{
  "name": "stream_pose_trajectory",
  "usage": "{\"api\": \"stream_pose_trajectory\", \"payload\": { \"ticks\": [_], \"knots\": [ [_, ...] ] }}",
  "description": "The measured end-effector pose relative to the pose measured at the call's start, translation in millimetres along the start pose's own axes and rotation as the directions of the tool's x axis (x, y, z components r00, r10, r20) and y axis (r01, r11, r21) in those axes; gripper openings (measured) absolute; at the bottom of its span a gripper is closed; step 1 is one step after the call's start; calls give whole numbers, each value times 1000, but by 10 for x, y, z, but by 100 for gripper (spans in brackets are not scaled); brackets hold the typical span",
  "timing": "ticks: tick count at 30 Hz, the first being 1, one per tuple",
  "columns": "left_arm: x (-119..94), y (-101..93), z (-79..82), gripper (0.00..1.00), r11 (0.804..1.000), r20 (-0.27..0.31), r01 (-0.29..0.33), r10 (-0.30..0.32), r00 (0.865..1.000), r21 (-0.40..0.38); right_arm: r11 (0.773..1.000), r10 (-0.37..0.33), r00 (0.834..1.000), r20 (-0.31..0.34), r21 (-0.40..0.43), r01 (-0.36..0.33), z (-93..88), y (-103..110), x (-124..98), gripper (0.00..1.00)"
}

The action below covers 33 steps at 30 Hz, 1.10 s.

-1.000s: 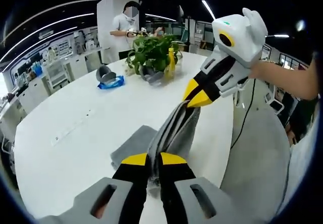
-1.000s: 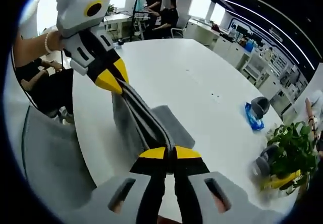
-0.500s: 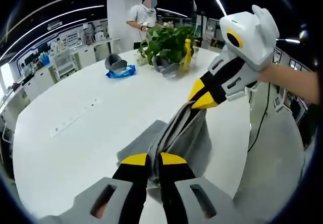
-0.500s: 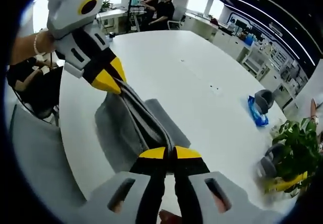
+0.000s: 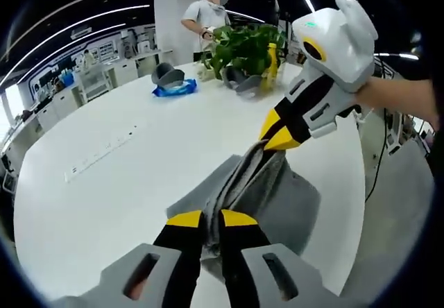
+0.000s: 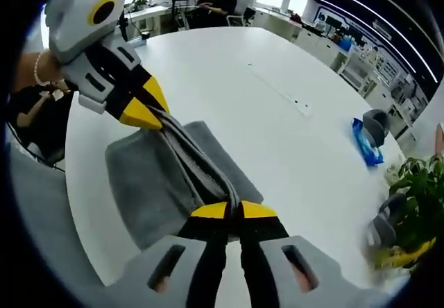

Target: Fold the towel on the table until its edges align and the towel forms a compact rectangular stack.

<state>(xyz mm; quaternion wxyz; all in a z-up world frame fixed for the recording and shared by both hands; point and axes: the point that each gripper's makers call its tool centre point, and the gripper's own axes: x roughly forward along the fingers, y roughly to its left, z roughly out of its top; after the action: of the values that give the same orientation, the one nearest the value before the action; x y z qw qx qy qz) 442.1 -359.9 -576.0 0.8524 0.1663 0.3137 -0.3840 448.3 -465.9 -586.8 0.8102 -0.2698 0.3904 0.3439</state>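
Note:
A grey towel (image 5: 281, 200) lies partly on the white table (image 5: 104, 176), one edge lifted and stretched taut between the two grippers. My left gripper (image 5: 211, 219) is shut on one end of that edge. The right gripper (image 5: 276, 139), held by a hand, enters from the right and pinches the other end. In the right gripper view, my right gripper (image 6: 234, 211) is shut on the towel (image 6: 142, 183), and the left gripper (image 6: 142, 114) grips the far end. The lower layer spreads flat on the table (image 6: 277, 141) near its edge.
A potted plant (image 5: 243, 44), a yellow bottle (image 5: 271, 64), a blue item (image 5: 173, 89) and a grey bowl-like object (image 5: 166, 78) stand at the far side. A person (image 5: 207, 18) stands behind them. Seated people (image 6: 220, 3) are beyond the table. The table edge runs near the towel (image 5: 354, 204).
Both grippers have carried the lifted towel edge inward over the table. More of the towel now rests flat on the tabletop instead of hanging past its edge. Both stay shut.

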Motion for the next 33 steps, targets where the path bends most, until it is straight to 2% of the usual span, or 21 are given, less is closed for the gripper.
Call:
{"api": "stream_pose_trajectory", "payload": {
  "ticks": [5, 7, 11, 12, 16, 22, 26, 29, 33],
  "knots": [
    [83, 56, -17, 10, 1000, 13, -8, 8, 1000, -1, 999, -5, 1000, -22, 52, 6, -75, -49, 142, 3],
    [131, 80, -58, 11, 1000, -1, -18, 18, 1000, -20, 997, -5, 1000, -23, 75, 7, -95, -47, 186, 4],
    [170, 144, -66, 13, 997, 7, -40, 41, 999, -60, 995, -22, 1000, -17, 96, 24, -95, -80, 222, 5],
    [157, 188, -62, 14, 994, 8, -69, 70, 998, -80, 994, -21, 1000, -16, 102, 23, -93, -77, 221, 5],
    [116, 277, -27, 12, 992, 24, -111, 113, 993, -57, 993, -38, 999, -9, 112, 38, -92, -95, 194, 7],
    [-26, 350, 10, 12, 988, 48, -126, 131, 990, -85, 990, -50, 998, 37, 135, 44, -31, -116, 83, 8],
    [-124, 323, -11, 11, 987, 55, -132, 138, 989, -94, 989, -76, 996, 44, 133, 70, 4, -161, -20, 5],
    [-197, 216, -39, 11, 988, 62, -119, 125, 990, -98, 987, -76, 995, 69, 146, 65, 41, -127, -128, 5],
    [-239, 42, -98, 11, 991, 59, -96, 102, 993, -97, 987, -80, 995, 64, 147, 70, -14, -25, -208, 3]
  ]
}}
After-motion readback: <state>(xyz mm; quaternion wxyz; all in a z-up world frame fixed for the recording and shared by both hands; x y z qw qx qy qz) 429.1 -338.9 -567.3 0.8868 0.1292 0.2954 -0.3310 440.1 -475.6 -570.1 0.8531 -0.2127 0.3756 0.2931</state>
